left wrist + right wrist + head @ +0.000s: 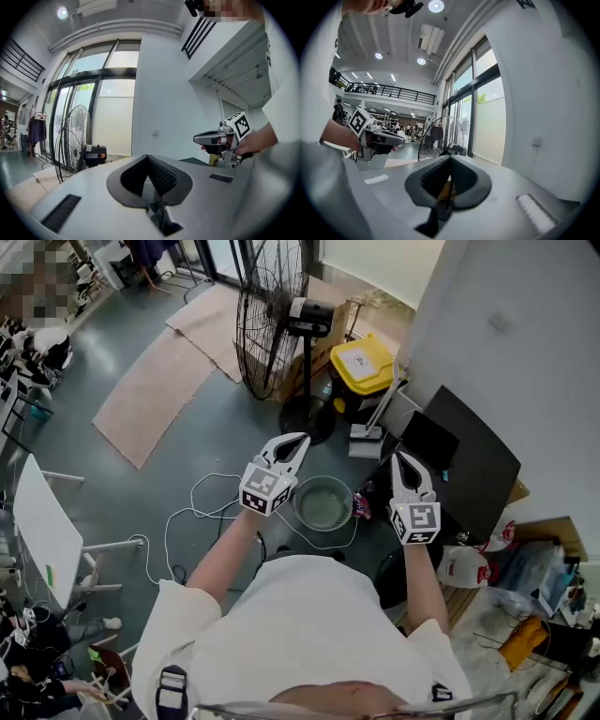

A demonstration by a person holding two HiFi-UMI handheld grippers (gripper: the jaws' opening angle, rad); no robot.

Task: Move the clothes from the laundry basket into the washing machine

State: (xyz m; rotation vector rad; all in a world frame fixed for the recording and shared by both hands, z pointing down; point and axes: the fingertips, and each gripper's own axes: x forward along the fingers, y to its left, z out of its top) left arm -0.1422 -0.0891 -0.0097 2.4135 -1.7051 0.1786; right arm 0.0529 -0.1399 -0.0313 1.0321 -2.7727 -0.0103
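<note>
A big, high-ceilinged workshop hall; ahead of the left gripper (298,439) stand a tall black wire-caged pedestal fan (272,315) and a yellow-lidded black shop vacuum (361,371); white cables (187,513) trail over smooth grey floor (187,442) beneath it; beyond the right gripper (403,460), a railed mezzanine (389,97) and floor-to-ceiling glazing (487,112).

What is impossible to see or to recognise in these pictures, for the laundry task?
Washing machine: no view shows one recognisably.
Clothes: head view, the round basin is too small to show contents.
Floor at the feet: head view, hidden by the white shirt.
Clutter at right: head view, cut off by the edge.
</note>
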